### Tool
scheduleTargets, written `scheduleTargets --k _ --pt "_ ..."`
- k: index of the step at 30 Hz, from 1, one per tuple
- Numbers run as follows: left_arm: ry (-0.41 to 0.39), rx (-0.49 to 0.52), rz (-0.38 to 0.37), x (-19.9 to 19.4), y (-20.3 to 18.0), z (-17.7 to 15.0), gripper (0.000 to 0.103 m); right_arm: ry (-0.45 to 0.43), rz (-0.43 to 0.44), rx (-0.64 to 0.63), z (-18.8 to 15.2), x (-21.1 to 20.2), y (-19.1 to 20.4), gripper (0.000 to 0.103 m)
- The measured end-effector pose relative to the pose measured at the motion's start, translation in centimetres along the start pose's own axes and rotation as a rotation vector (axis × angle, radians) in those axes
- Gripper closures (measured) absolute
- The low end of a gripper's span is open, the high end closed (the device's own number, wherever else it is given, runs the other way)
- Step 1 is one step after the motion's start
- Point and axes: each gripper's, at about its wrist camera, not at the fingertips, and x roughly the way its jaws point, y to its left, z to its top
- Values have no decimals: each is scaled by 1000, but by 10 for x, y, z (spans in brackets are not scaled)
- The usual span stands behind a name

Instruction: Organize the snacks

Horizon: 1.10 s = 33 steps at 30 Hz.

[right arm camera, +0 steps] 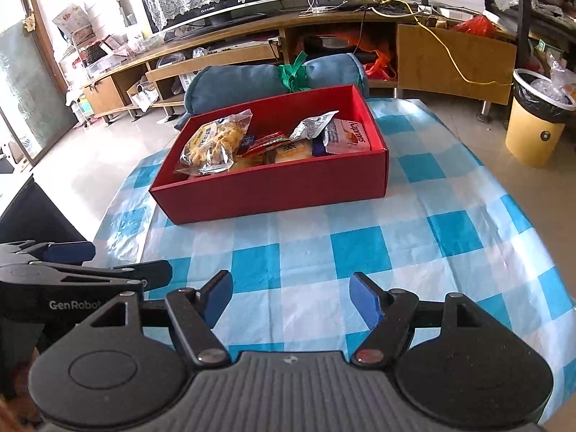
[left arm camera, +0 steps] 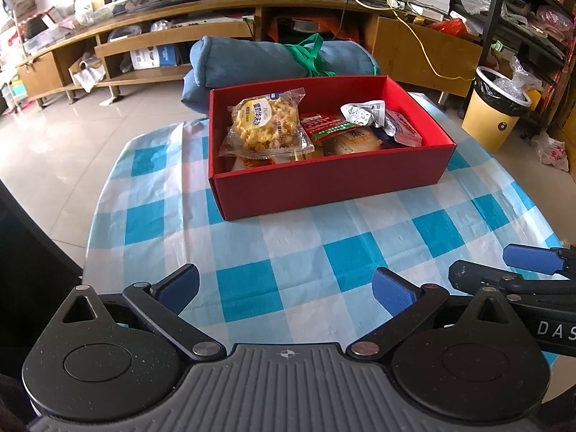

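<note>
A red box (left arm camera: 324,190) (right arm camera: 273,187) sits on the blue-and-white checked tablecloth (left arm camera: 288,252) (right arm camera: 324,244). Several wrapped snacks lie in it: a popcorn-cake pack (left arm camera: 266,126) (right arm camera: 212,144) at the left, a red-green packet (left arm camera: 325,126), a silver wrapper (left arm camera: 363,111) (right arm camera: 311,126) and a pink-white packet (right arm camera: 349,136) at the right. My left gripper (left arm camera: 286,286) is open and empty, low over the cloth in front of the box. My right gripper (right arm camera: 291,295) is open and empty beside it; it also shows in the left wrist view (left arm camera: 504,266).
A rolled blue cushion (left arm camera: 273,57) (right arm camera: 252,79) tied with green ribbon lies behind the box. A yellow waste bin (left arm camera: 496,111) (right arm camera: 540,122) stands on the floor to the right. A wooden TV stand (left arm camera: 180,32) runs along the back wall.
</note>
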Motion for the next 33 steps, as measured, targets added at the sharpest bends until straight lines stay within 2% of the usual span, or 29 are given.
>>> scheduleTargets --k 33 --pt "-5 2 -5 -3 1 -3 1 1 6 1 -1 -1 0 36"
